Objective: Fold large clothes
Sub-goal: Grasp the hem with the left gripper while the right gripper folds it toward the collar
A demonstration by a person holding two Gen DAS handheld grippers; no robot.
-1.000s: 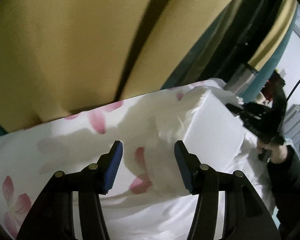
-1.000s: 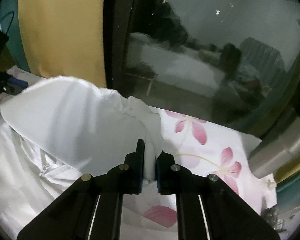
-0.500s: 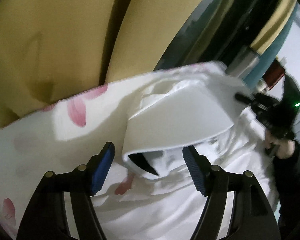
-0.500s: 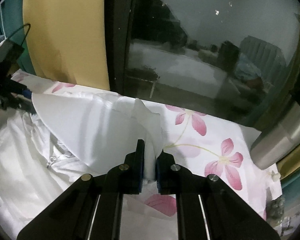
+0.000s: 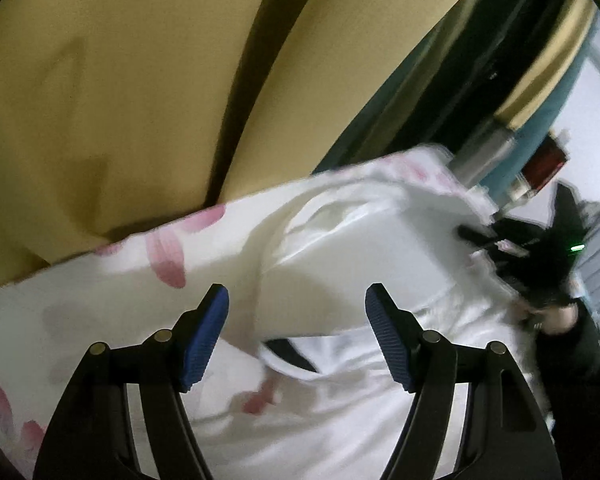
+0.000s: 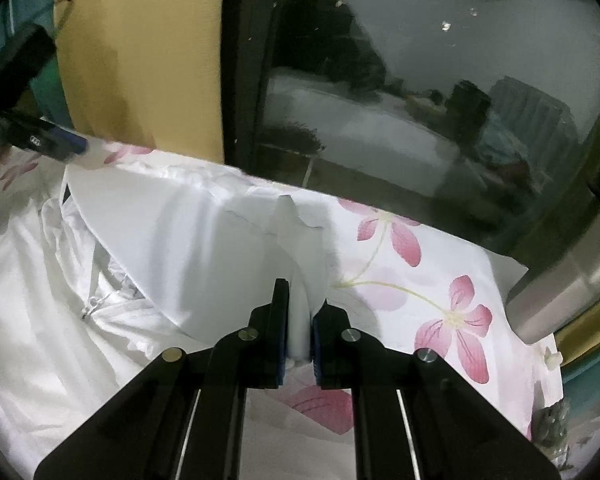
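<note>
White garment (image 6: 188, 248) on flowered bed sheet (image 6: 400, 280), one flap lifted and folded over. Left gripper (image 5: 296, 332) fingers now spread wider, released, empty. Right gripper (image 6: 300, 320) clenched on garment edge, carrying fold across.

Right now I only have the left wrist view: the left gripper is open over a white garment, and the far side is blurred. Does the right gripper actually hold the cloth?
Observer: Yes. The right wrist view shows the right gripper shut on a pinched fold of the white garment.
Operator: Any fastening I should know about?
Observer: A small metal zipper pull lies on the crumpled lower layer, left of the lifted panel.
Operator: What is beyond the bed on that side?
Observer: A dark window reflecting the room, just behind the floral sheet.
</note>
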